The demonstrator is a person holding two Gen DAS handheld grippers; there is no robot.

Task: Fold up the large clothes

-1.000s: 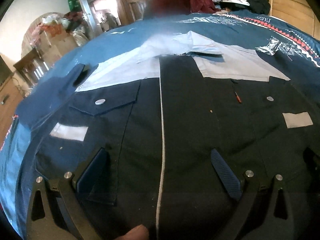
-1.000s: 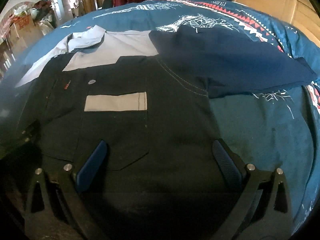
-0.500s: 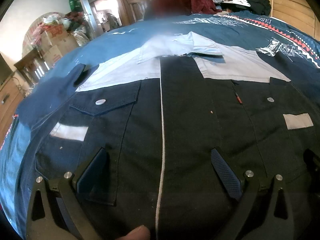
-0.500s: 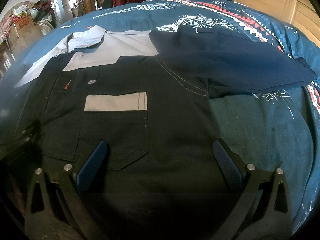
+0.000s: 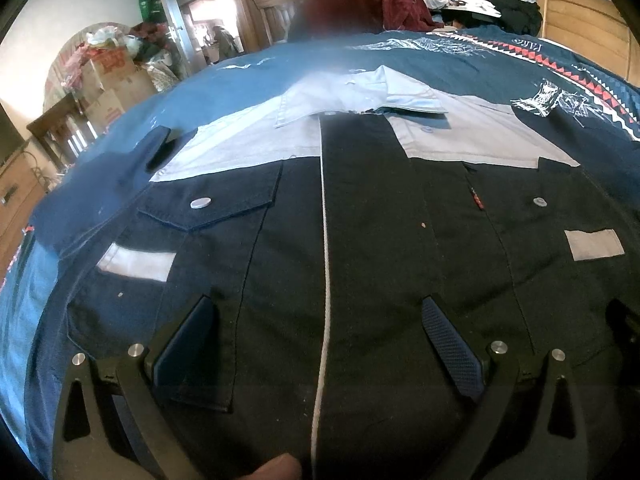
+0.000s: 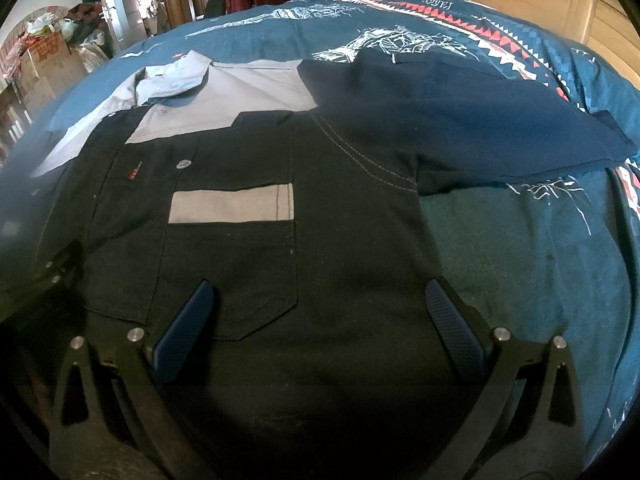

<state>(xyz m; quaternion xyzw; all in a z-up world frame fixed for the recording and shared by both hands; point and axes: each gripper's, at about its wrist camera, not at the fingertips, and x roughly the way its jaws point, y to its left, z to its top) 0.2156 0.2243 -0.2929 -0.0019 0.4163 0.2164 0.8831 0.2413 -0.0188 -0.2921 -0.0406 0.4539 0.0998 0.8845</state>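
The left hand-held gripper [image 5: 320, 344] is held with its fingers spread wide over the placket of a dark shirt [image 5: 372, 264], nothing gripped. The right hand-held gripper [image 6: 320, 320] is likewise spread wide above the chest pocket [image 6: 230, 268]. The shirt is laid flat, front up, on a blue patterned bedspread [image 6: 540, 248].

Both grippers, left gripper [image 5: 320, 344] and right gripper [image 6: 320, 328], show black frames, silver screws, dark blue textured pads [image 5: 452, 344]

The left gripper [image 5: 320, 344] hovers with its jaws spread wide, holding nothing. The right gripper [image 6: 320, 328] hovers just beside it, likewise spread wide and empty.
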